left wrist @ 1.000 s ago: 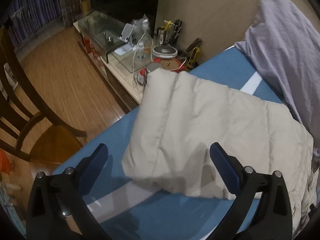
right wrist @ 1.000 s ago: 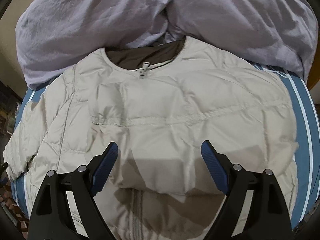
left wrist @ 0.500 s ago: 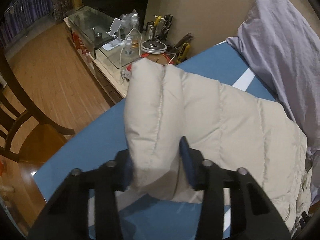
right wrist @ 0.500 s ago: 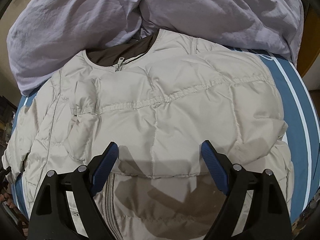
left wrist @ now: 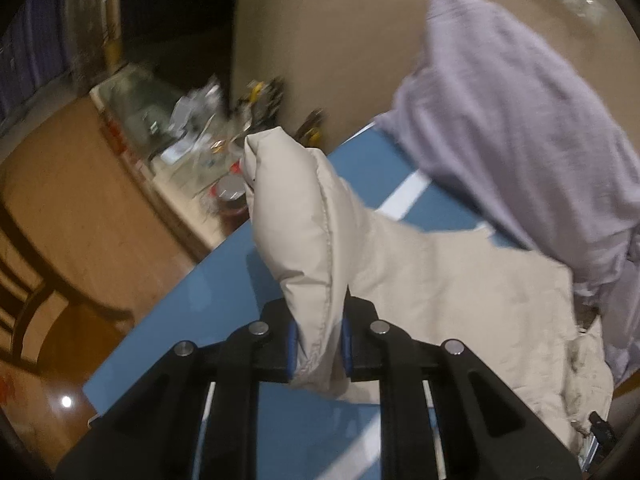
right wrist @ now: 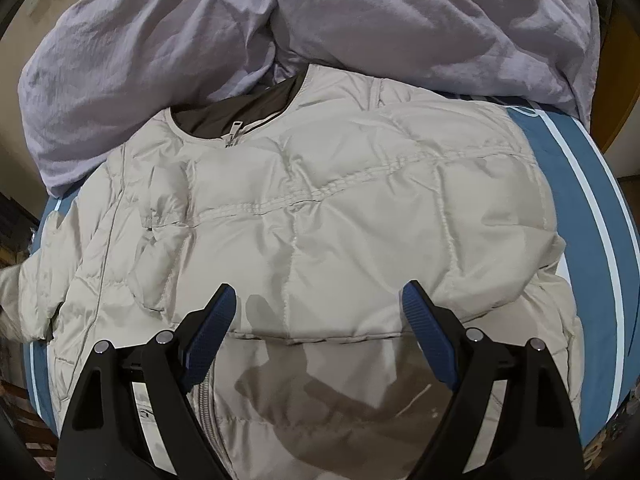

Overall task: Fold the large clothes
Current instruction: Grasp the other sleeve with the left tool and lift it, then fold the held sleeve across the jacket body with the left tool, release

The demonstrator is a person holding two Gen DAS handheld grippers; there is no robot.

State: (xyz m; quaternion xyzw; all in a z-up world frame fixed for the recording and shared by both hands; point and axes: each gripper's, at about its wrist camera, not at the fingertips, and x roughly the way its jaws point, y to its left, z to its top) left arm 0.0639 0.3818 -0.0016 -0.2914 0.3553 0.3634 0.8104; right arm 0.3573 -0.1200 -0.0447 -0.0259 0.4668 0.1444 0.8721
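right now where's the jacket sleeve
In the left wrist view the sleeve stands lifted at centre, pinched in the left gripper, above the blue sheet.

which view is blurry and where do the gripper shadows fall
Left wrist view: motion blur smears the side table and floor, while the left gripper, shut on the sleeve, stays sharp. Right wrist view: sharp, with the open right gripper casting its shadow on the jacket.

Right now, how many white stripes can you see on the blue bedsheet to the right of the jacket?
2. Right of the jacket, a wider white stripe runs along the blue bedsheet, with a thinner white line just inside it, nearer the jacket. Others may be hidden under the jacket.
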